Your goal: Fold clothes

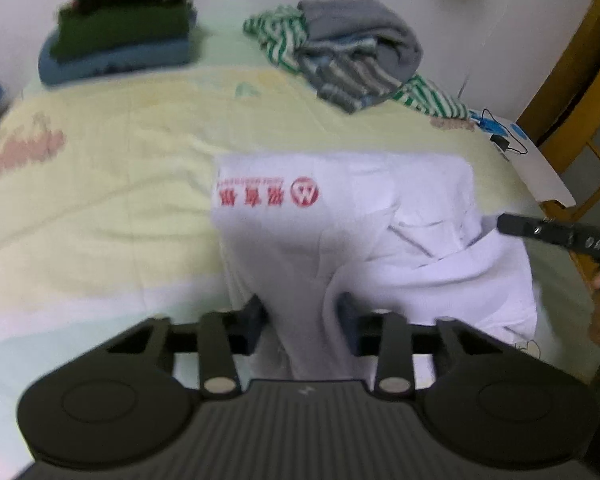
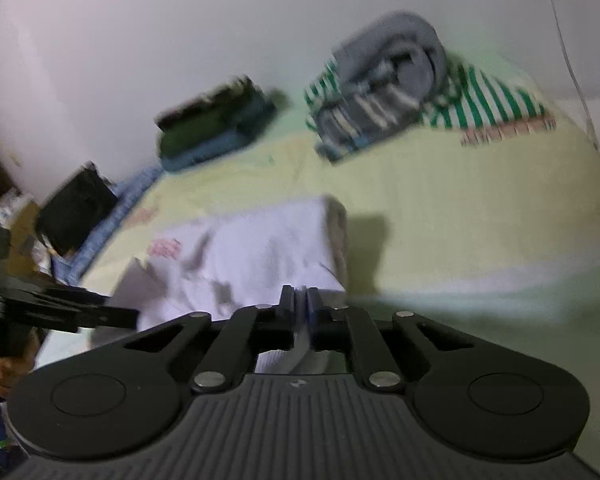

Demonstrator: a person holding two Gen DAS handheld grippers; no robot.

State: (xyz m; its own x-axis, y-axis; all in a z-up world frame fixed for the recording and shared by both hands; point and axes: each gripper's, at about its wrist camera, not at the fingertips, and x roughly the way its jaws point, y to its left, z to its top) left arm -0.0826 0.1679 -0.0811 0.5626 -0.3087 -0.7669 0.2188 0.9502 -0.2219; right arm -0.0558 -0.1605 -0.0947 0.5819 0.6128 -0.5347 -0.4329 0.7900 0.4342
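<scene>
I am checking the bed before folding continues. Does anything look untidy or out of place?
Yes: the striped and grey clothes lie in a loose heap at the far side, unlike the neatly folded stack beside them.

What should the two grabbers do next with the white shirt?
Probably lift the near edge together and carry it toward the red logo. The white shirt lies partly folded on the bed, and both the left gripper and the right gripper have their jaws closed on its near edge.
</scene>
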